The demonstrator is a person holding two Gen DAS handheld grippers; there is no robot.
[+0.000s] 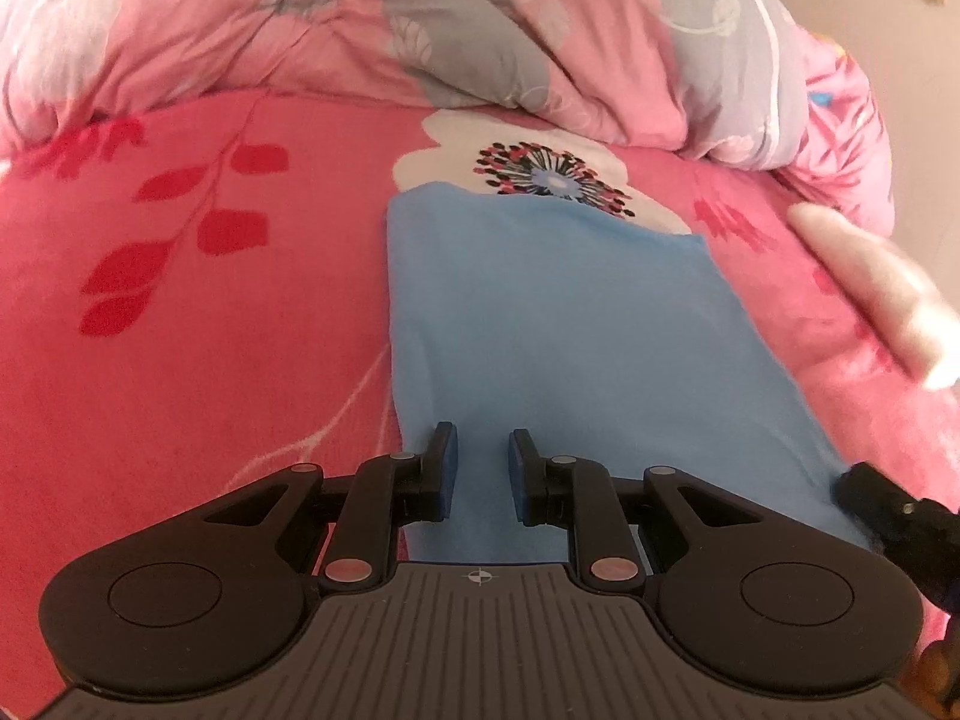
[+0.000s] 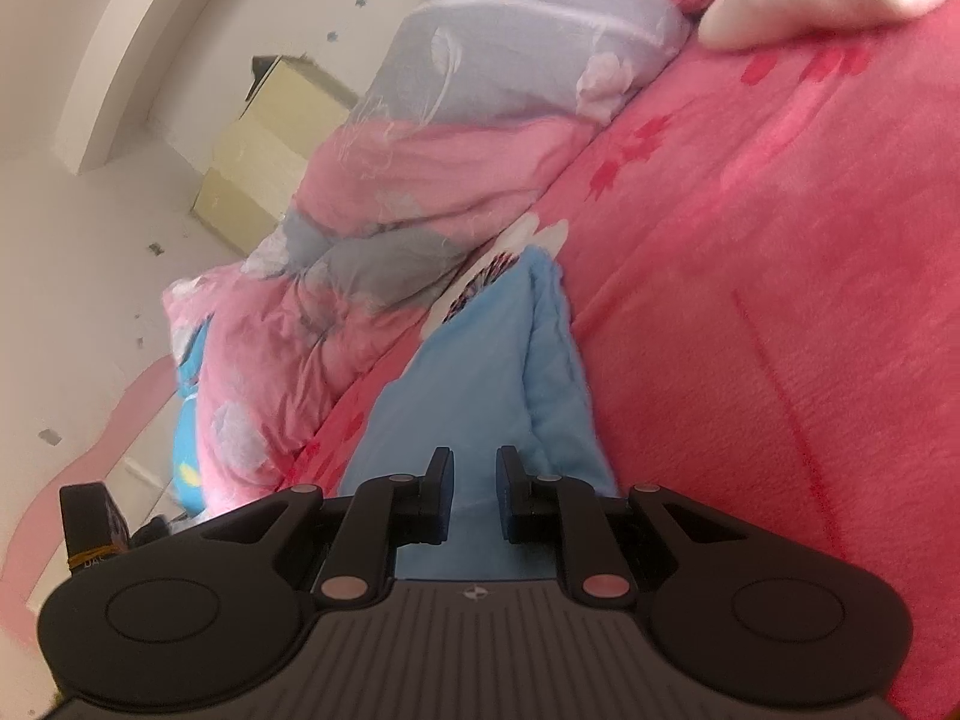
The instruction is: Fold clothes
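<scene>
**Blue garment on the pink bedspread, both grippers at its near end**

We see a light blue garment [image 1: 540, 324] that lies on a pink bedspread [image 1: 198, 324] with red leaf prints. In the left wrist view it is a long flat strip, and its far end covers part of a big white flower print [image 1: 540, 168] with a dark round centre. Behind the bedspread a rumpled pink and grey quilt [image 1: 360, 18] is piled up.

The left gripper [image 1: 483, 450] is over the near end of the garment. Its jaws stand a little apart, with a narrow gap, and the blue cloth shows through the gap. We cannot tell if the cloth is between the pads or only below them. At the right edge of this view a black part of the other tool [image 1: 882, 510] touches the garment's edge, and a blurred pale shape [image 1: 882, 288] lies on the bedspread.

In the right wrist view the right gripper [image 2: 474, 468] is also at the near end of the garment, where the cloth rises in a padded fold [image 2: 552, 372]. Its jaws are a little apart too; whether they pinch cloth we cannot tell.

Beyond the quilt stands a pale yellow box [image 2: 264, 168] near the white wall [image 2: 90, 120]. At the lower left a small black object [image 2: 90, 522] carries some pale letters, but they are too small to read. We find no other writing or brand.
</scene>
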